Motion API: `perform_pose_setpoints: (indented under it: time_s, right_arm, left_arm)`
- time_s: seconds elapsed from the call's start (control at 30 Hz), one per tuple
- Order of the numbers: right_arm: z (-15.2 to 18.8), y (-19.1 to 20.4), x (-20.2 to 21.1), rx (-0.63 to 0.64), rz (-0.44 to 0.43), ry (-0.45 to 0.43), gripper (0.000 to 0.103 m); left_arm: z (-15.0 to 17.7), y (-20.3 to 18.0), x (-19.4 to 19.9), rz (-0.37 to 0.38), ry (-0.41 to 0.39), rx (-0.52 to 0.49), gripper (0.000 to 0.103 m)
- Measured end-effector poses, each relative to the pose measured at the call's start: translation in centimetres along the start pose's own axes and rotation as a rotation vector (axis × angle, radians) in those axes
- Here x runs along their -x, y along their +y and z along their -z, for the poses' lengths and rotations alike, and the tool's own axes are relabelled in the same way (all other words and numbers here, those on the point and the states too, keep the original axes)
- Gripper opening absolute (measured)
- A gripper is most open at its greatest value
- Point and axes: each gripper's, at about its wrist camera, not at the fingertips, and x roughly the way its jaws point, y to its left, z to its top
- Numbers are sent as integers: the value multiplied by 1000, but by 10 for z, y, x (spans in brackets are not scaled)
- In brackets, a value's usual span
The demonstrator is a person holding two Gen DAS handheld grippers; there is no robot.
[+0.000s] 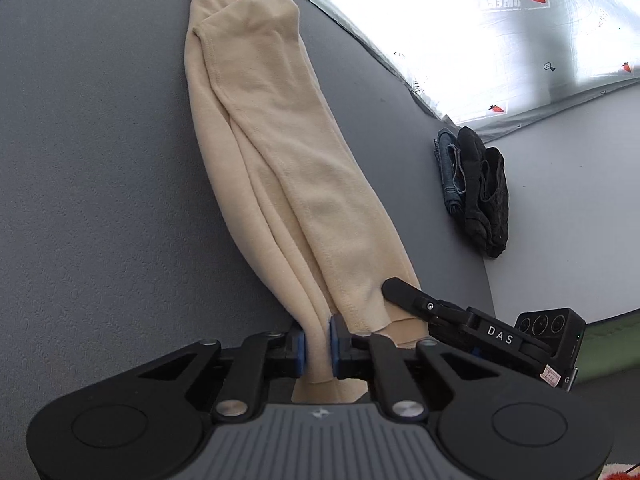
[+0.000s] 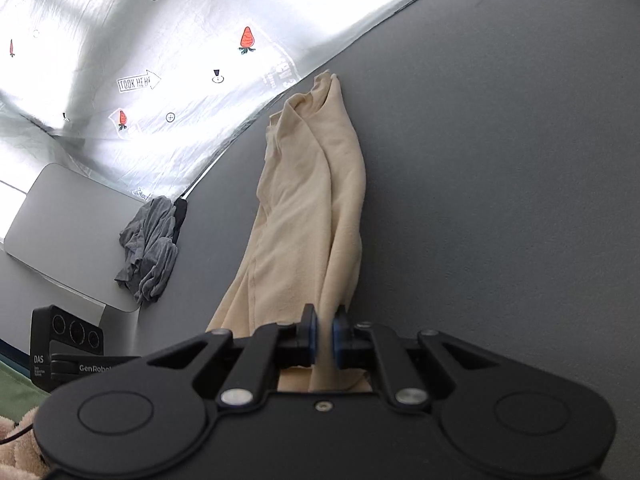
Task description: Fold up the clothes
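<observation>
Two grippers pinch one long beige knit garment point(image 1: 280, 184), stretched up the frame's middle over a grey mat point(image 1: 100, 200): the left gripper point(image 1: 318, 346) and right gripper point(image 2: 324, 338) each have blue pads clamped onto its near hem.

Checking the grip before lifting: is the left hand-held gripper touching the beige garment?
Touching. The left wrist view shows the left hand-held gripper with both blue pads pressed on the beige garment.
</observation>
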Motion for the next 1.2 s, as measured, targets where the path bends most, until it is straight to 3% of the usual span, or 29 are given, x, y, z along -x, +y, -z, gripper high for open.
perform_pose_setpoints:
  time_s: [0.1,0.27,0.47,0.83,1.2]
  right_arm:
    - [1,-4,20,-34,-23,-9,8]
    - [0,-6,59,-78,-63,-4,8]
    - [-6,7,105,-124,-130,-58,8]
    - [-29,16,76,-233,-186,-107,8]
    - [-82,33,42,-266,-265,-142,8]
  left_arm:
    - [15,-13,3,10,15,-16,12]
    - [36,-41,26,105,4,-17,12]
    - [39,-69,45,185,-8,-26,12]
    - [6,-60,62,177,-92,23,12]
    - [-58,-51,79,197,-236,32,12]
